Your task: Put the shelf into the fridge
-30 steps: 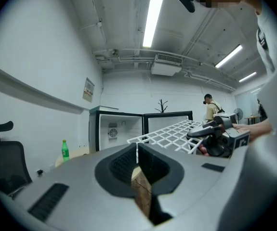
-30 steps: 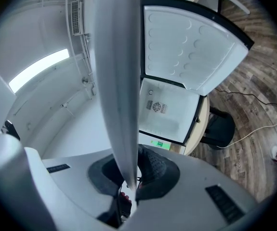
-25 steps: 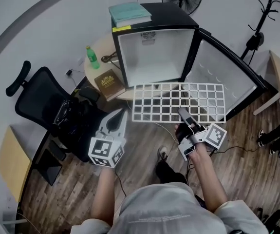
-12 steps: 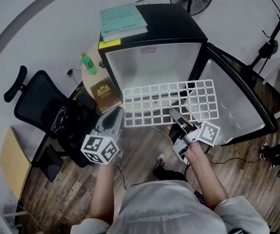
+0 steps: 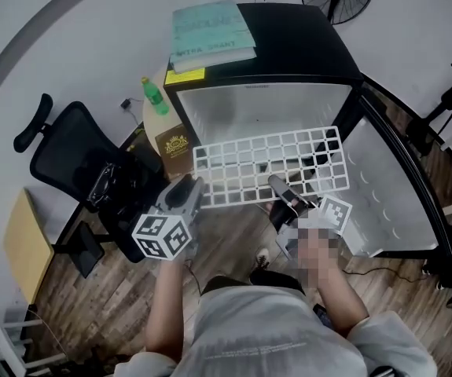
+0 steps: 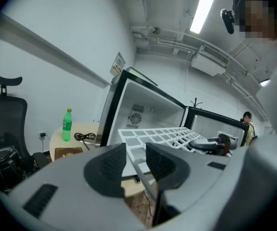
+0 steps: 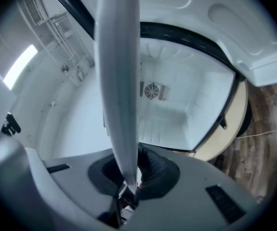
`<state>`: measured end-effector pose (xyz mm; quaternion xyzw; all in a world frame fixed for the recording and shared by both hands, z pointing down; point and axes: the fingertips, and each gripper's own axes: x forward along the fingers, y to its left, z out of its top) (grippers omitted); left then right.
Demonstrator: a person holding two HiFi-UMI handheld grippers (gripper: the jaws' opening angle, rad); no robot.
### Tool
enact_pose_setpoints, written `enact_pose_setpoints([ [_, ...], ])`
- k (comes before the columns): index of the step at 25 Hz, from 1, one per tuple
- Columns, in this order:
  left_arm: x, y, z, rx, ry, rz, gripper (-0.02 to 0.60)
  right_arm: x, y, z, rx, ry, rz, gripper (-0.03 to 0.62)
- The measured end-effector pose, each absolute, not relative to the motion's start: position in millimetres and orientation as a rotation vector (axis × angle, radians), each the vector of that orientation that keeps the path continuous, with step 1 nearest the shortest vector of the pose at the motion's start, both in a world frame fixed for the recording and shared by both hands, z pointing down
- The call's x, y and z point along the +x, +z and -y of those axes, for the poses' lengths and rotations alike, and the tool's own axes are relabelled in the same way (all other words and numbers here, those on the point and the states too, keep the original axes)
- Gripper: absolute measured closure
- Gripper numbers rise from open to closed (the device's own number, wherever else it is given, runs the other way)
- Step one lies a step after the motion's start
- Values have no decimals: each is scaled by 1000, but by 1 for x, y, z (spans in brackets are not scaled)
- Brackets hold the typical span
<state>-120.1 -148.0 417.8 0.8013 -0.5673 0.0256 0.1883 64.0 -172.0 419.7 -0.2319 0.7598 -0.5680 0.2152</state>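
The left gripper (image 5: 188, 188), lower left of centre in the head view, has a light grey moulded body, dark ribbed pads (image 6: 110, 166) and a cube (image 5: 163, 238) bearing black-and-white square markers. The right gripper (image 5: 275, 183), at centre, carries a matching cube (image 5: 336, 213). The person wears a pale grey short-sleeved T-shirt (image 5: 277, 332).

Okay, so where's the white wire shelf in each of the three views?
Head view: shelf at centre, in front of the open fridge.
Left gripper view: shelf at centre, below the fridge opening.
Right gripper view: shelf edge-on, an upright band left of centre.
Shared landmark: the fridge's white interior.
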Motion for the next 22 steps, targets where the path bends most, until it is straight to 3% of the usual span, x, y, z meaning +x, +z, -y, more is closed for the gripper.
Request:
enact_pose_setpoints([
  [10,-131,452,158,2247,196,1493,472,47,442,185,-722,-1600,-2047,556],
  [17,-133,472,166,2203,225,1456,526,52,467,185,-767,-1629,-2000,556],
  [22,-129,482,170,2205,250,1446,529,57,482,189,-788,-1658,-1980,556],
])
